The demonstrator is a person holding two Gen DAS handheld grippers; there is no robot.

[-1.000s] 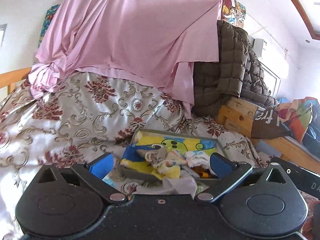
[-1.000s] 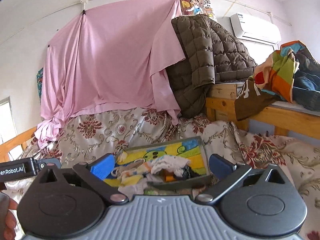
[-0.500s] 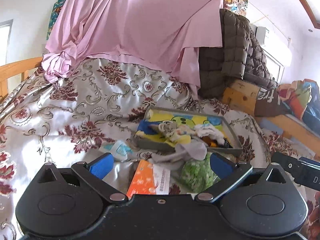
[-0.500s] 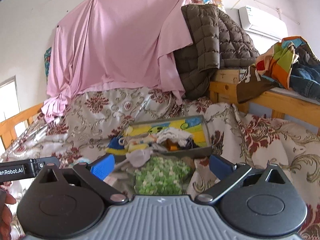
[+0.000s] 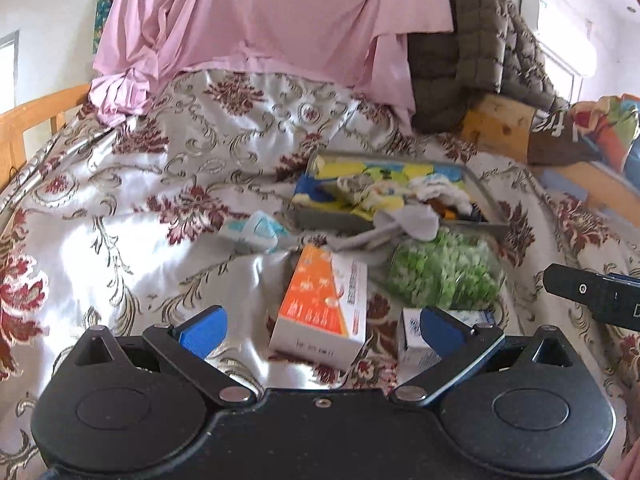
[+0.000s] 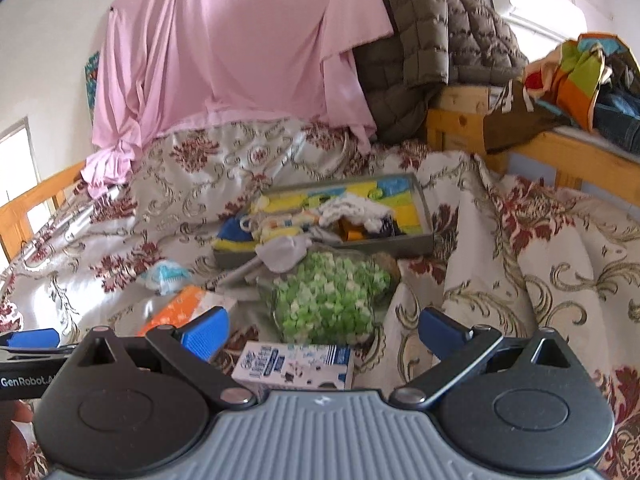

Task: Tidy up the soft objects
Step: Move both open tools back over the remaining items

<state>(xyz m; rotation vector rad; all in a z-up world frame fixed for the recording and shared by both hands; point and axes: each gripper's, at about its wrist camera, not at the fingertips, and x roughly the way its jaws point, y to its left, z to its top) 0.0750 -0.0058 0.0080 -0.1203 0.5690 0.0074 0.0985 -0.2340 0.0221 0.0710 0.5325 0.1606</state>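
A grey tray [image 5: 486, 196] [image 6: 424, 204] with a colourful liner lies on the bed and holds a heap of small socks and cloths [image 5: 384, 194] [image 6: 352, 216]. A grey sock [image 5: 412, 220] [image 6: 282, 254] hangs over its near rim. In front lie a clear bag of green pieces [image 5: 444, 270] [image 6: 328, 296], an orange and white box [image 5: 320, 300] [image 6: 180, 308], a blue and white carton [image 5: 412, 344] [image 6: 296, 364] and a light blue mask [image 5: 256, 232] [image 6: 166, 276]. My left gripper [image 5: 320, 326] is open and empty above the orange box. My right gripper [image 6: 324, 326] is open and empty above the carton.
The floral bedspread [image 5: 120, 208] covers the bed. A pink sheet [image 5: 280, 12] and a brown quilted jacket [image 6: 440, 40] hang behind. A wooden bed frame [image 6: 540, 148] with piled clothes [image 6: 580, 76] stands to the right, a wooden rail [image 5: 36, 112] to the left.
Both grippers have drawn back and tilted down, so the tray sits farther off. The bag, the orange box, the carton and the mask have come into view.
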